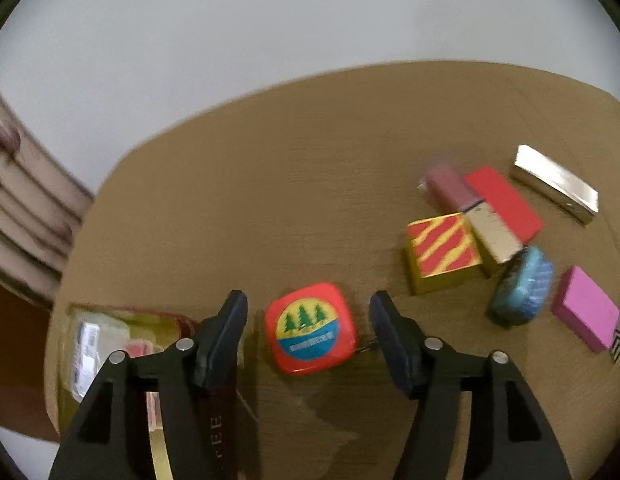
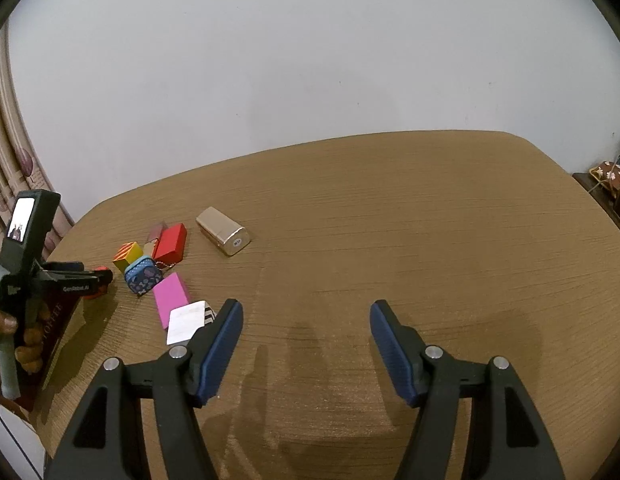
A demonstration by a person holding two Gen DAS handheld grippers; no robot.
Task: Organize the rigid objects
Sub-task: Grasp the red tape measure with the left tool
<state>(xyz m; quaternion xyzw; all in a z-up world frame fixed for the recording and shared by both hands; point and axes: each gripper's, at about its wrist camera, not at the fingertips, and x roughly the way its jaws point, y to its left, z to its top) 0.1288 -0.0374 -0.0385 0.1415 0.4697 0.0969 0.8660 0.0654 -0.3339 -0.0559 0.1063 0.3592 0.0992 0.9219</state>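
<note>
The left gripper (image 1: 307,330) is hovering with fingers parted around the red tin (image 1: 311,328), not gripping it. The right gripper (image 2: 305,344) is waiting open, empty. Beside the tin, the striped block (image 1: 442,252) and neighbours are lying jumbled on the counter (image 2: 390,220); sorting looks barely begun.

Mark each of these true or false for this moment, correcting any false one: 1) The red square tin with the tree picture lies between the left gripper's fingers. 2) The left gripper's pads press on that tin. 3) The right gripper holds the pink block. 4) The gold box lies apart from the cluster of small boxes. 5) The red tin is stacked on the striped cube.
1) True: the red tin lies on the table between the fingers of the left gripper.
2) False: gaps show on both sides; it is open.
3) False: the right gripper is open and empty; the pink block lies on the table.
4) True: the gold box lies alone.
5) False: the striped cube sits apart.
</note>
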